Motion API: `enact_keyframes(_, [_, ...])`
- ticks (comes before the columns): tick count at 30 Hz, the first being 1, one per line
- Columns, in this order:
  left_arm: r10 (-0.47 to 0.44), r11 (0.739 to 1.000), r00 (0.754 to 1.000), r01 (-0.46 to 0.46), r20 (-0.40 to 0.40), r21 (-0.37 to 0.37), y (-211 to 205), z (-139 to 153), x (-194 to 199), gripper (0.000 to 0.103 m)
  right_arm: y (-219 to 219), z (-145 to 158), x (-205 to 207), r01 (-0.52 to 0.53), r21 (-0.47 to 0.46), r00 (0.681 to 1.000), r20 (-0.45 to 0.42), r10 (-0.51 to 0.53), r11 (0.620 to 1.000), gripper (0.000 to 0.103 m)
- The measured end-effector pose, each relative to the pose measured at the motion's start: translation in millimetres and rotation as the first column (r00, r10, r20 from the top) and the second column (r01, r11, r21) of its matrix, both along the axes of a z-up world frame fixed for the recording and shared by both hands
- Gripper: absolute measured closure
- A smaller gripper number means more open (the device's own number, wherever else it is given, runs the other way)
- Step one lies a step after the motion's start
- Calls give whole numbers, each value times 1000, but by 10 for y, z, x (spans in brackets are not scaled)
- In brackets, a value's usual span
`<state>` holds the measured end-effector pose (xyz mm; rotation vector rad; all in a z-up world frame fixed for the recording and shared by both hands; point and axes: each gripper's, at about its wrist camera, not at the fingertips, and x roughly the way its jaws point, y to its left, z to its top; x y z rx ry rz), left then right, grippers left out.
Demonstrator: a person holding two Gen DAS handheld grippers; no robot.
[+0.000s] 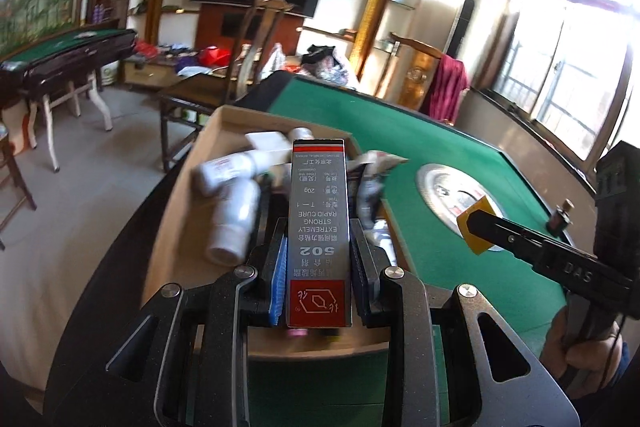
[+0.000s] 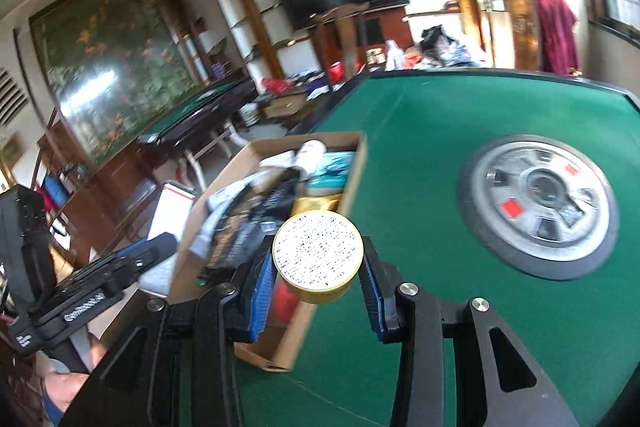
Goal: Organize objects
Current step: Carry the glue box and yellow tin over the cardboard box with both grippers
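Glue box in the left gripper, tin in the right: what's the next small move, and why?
Probably carry the glue box on over the cardboard box and release it there. The left gripper is shut on it above the items already inside, and the right gripper grips a round tin that could follow.

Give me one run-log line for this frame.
left gripper: shut on 502 glue box | right gripper: shut on round gold tin | both above cardboard box
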<state>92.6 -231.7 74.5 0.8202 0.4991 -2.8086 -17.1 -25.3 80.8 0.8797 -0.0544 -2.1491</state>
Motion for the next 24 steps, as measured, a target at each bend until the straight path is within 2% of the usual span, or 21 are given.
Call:
enact_keyframes(6, [25,1000,999,-25,25,9,-174,-147,23,76,-459,35,97,-72,35,997,0,72,997,64])
enact_keyframes(16, [34,999,998,-34,47,15,-287,-290,49,76,-1001,-59,13,-102,89,995,18,101,991,64])
enact_keyframes(24, [61,998,997,-60,52,-33,-310,-276,24,76,-1386,-178,-124,-114,138,993,9,114,984,64])
